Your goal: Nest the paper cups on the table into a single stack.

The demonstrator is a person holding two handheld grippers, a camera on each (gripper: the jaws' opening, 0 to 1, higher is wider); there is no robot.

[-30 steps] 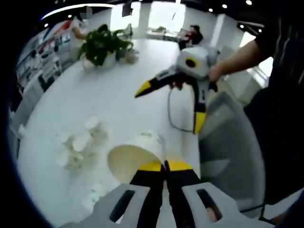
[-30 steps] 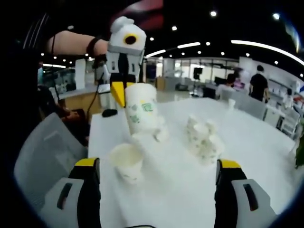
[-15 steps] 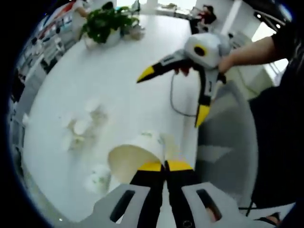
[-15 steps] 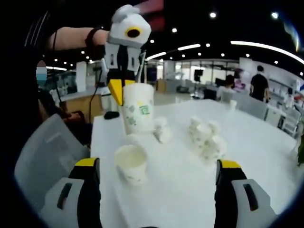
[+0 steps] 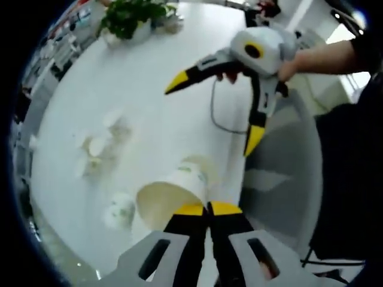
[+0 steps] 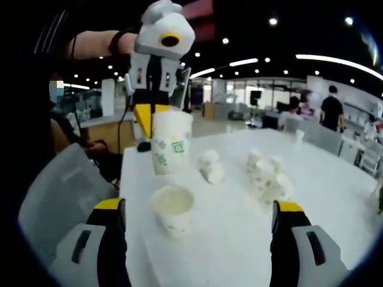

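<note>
In the left gripper view, the left gripper (image 5: 207, 209) rises from 6 o'clock with its yellow tips pressed together on the rim of a paper cup (image 5: 169, 198), which it holds above the white table (image 5: 149, 95). At 9 o'clock from this cup a second cup (image 5: 118, 214) stands alone on the table, and a loose group of cups (image 5: 99, 143) lies toward 10 o'clock. The right gripper (image 5: 209, 113) hangs at 1 o'clock with its jaws spread wide and nothing between them. A green plant (image 5: 127, 15) stands at 11 o'clock.

In the right gripper view, the right gripper (image 6: 200, 218) is wide apart at 6 o'clock. The second cup (image 6: 172, 209) stands upright on the table (image 6: 335, 203) between its jaws. Just above it, toward 12 o'clock, the left gripper (image 6: 148, 115) holds the paper cup (image 6: 170, 143) by the rim. The group of cups (image 6: 266, 176) is at 2 o'clock.
</note>
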